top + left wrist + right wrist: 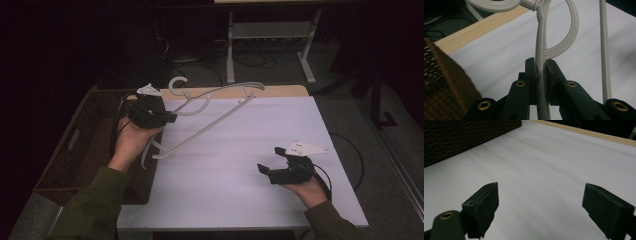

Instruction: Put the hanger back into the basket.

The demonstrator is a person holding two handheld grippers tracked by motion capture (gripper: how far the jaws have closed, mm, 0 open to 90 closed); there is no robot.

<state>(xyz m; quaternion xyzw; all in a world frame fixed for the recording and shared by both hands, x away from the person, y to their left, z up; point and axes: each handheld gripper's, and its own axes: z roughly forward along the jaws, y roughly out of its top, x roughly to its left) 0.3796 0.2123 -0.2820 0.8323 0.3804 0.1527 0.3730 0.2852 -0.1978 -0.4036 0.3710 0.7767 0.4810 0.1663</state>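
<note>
- Two tools are in use at a white tabletop (240,150), one in each of the person's hands.
- Left tool (172,118) sits near the tabletop's far left corner, its jaws closed tight on a pale plastic clothes hanger (220,112).
- In the left gripper view the hanger (541,62) has a thin flat strip pinched between the two black pads, just below a curved loop of the same plastic.
- From the high view, the hanger runs from the left tool toward the far edge of the tabletop, its hook (176,85) pointing away over the wooden strip there; its long straight bar slants down toward the person's left hand (131,140). Whether the hanger's lower end touches the surface cannot be told.
- Right tool (267,159) is held low over the near right part of the tabletop, well apart from the hanger, its jaws spread wide with nothing between them.
- In the right gripper view the right tool (541,210) has bare white surface between its two pads.
- Beside the tabletop's left edge stands a dark woven basket (90,145), just under the left forearm.
</note>
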